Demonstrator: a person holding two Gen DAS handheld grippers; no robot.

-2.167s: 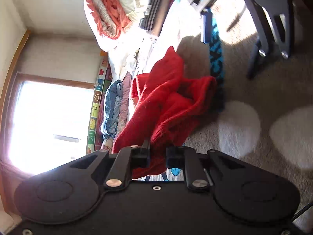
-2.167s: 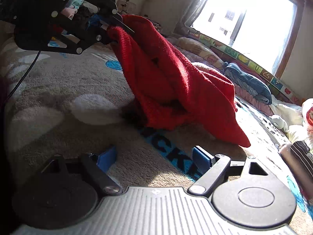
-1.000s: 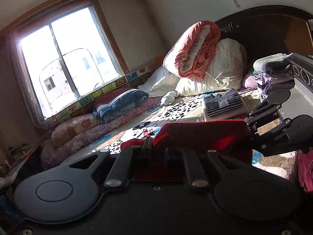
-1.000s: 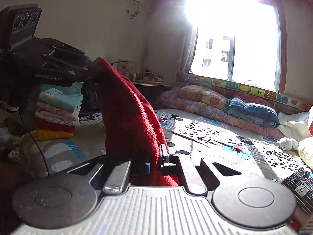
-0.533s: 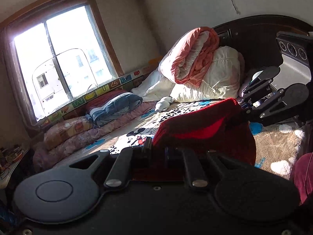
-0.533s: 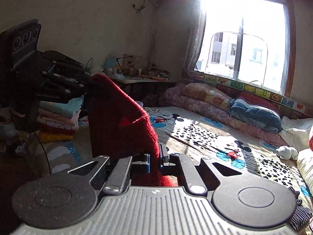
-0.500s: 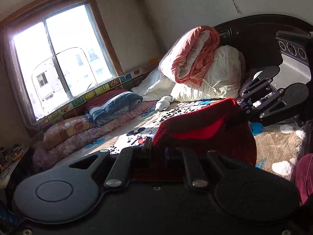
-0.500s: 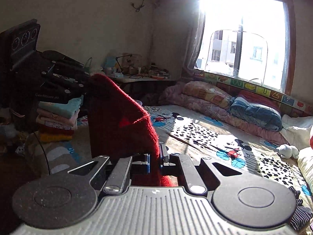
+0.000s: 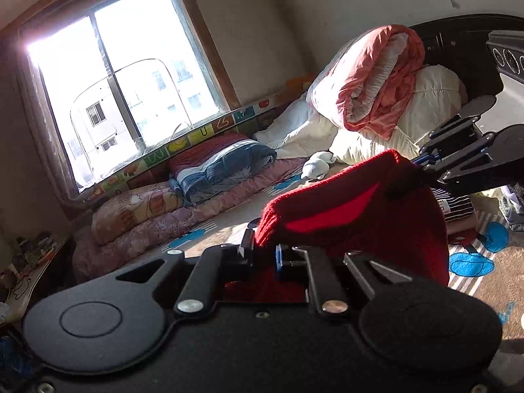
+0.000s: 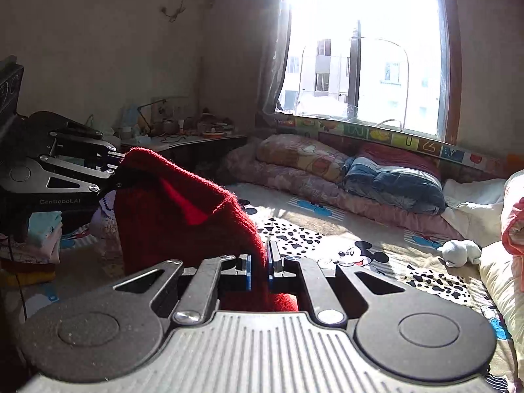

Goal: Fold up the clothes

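Both tools are clamped tight on the red sweater (image 9: 353, 219), the left tool (image 9: 262, 255) at lower centre, the right tool (image 9: 422, 167) at right, holding it up over the bed (image 10: 327, 229), probably to straighten it for folding.

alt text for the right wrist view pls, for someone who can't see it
The right tongs are shut on one end of a red knit garment, and the left tongs grip its other end, holding it lifted and stretched between them. Behind are a spotted cartoon-print mat, rolled bedding and a bright window.
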